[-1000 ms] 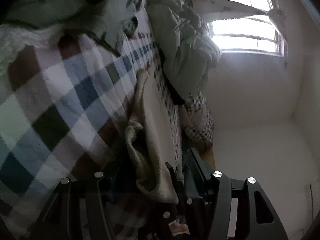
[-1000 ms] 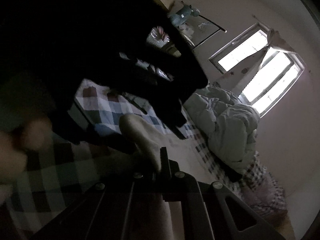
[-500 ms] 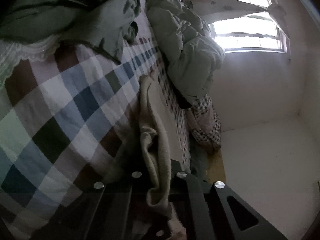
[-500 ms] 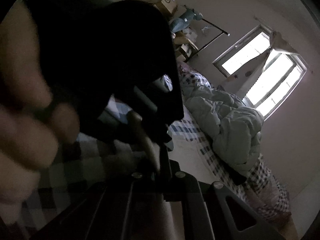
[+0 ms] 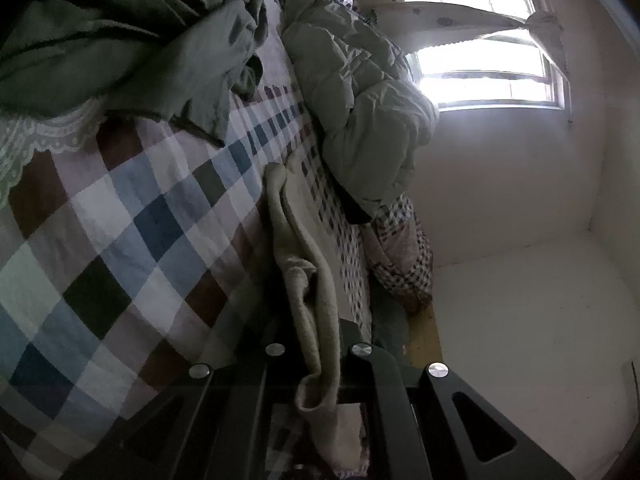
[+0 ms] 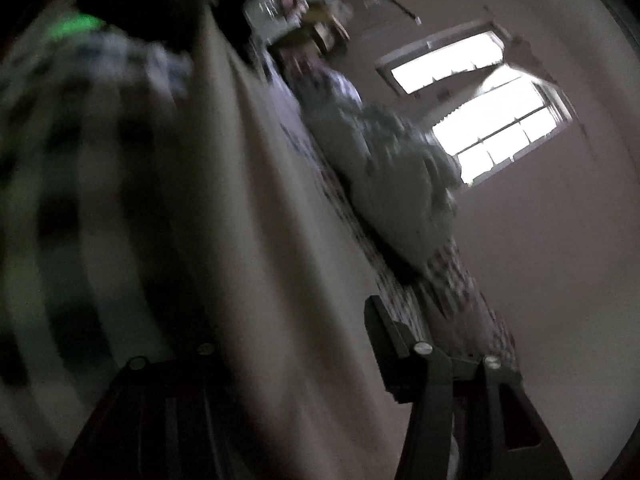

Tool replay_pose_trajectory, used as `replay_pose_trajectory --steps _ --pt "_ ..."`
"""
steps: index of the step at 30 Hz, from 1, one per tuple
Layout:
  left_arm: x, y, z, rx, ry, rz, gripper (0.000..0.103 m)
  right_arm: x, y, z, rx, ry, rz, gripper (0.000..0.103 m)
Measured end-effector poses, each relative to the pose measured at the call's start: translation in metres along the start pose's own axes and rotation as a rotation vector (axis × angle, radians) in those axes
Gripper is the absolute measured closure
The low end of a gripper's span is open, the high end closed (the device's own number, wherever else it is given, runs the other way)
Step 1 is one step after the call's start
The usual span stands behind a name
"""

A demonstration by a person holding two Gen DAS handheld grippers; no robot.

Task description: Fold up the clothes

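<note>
1. My left gripper is pinching a bunched fold of the beige cloth, its jaws pressed together with the fabric squeezed between them and a loose end hanging down past the grip.

2. My right gripper is standing with its jaws spread; they have just been opening, and nothing is caught between the pads (the beige cloth is lying under and between the fingers, not pinched).

3. In the right wrist view that cloth is spreading as a broad pale sheet from the bottom of the frame up toward the far end of the bed, and the whole picture is smearing with blur.

4. In the left wrist view the beige cloth is running away from my jaws as a narrow rumpled strip, lying on the checked bedsheet.

5. Farther along the sheet, a heap of grey-green clothes is sitting on the bed, with a white lace edge showing just under it.

6. Beside the strip, toward the wall, a pale puffy quilt is lying bundled along the bed's edge, and a small-checked pillow is resting below it.

7. Farthest off, a bright window is glaring in the white wall, a tied curtain hanging at its side.
</note>
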State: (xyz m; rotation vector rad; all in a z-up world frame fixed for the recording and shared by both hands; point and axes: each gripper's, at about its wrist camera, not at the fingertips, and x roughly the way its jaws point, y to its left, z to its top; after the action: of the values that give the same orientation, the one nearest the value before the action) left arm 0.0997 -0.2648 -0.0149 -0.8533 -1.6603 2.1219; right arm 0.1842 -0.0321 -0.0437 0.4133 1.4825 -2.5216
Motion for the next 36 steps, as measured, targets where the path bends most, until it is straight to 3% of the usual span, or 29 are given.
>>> replay_pose_trajectory --steps 22,33,36 --pt "0.002 -0.001 0.001 0.000 -0.029 0.046 0.101 0.002 -0.108 -0.206 -0.084 0.297 -0.165 0.047" --pt "0.001 -0.002 0.000 0.009 -0.028 0.072 0.101 -0.005 -0.134 -0.245 -0.075 0.379 -0.187 0.048" --pt "0.001 -0.002 0.000 0.006 -0.030 0.076 0.101 -0.011 -0.130 -0.248 -0.096 0.363 -0.180 0.050"
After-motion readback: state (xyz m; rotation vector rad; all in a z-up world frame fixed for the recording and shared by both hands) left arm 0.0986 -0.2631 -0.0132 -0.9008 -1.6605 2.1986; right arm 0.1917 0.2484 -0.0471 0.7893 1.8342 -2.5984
